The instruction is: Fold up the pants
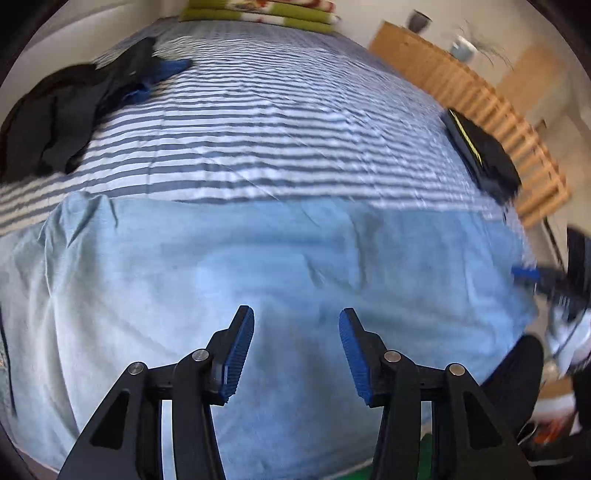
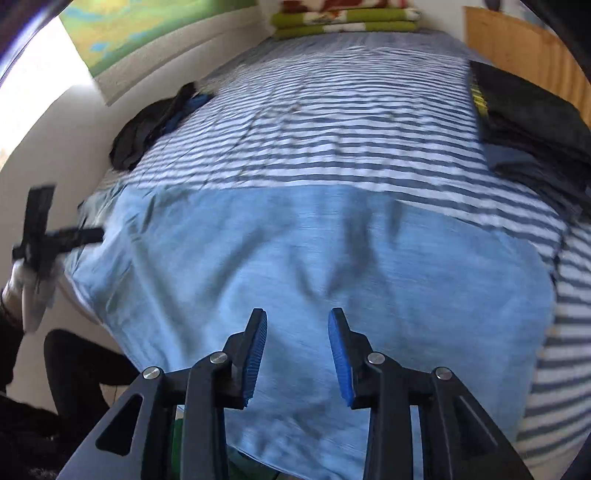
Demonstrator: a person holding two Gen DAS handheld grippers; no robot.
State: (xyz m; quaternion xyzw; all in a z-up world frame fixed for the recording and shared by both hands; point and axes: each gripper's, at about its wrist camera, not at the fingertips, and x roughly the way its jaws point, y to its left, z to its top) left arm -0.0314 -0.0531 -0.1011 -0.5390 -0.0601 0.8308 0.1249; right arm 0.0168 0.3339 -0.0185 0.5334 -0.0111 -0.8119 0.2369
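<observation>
Light blue pants (image 1: 258, 266) lie spread flat across the near end of a striped bed (image 1: 280, 122), reaching its near edge. In the right wrist view the same pants (image 2: 314, 258) fill the lower middle. My left gripper (image 1: 296, 321) hovers open over the pants' near part, nothing between its blue pads. My right gripper (image 2: 297, 325) is likewise open above the cloth. The right gripper (image 1: 535, 277) shows blurred at the pants' right end in the left wrist view. The left gripper (image 2: 55, 236) appears blurred at their left end in the right wrist view.
A heap of dark clothes (image 1: 66, 110) with a blue piece lies at the bed's far left. A folded dark stack (image 1: 480, 151) sits on the right edge beside a wooden slatted frame (image 1: 480, 92). Green and patterned cushions (image 2: 343, 18) lie at the bed's head. A wall runs along the left.
</observation>
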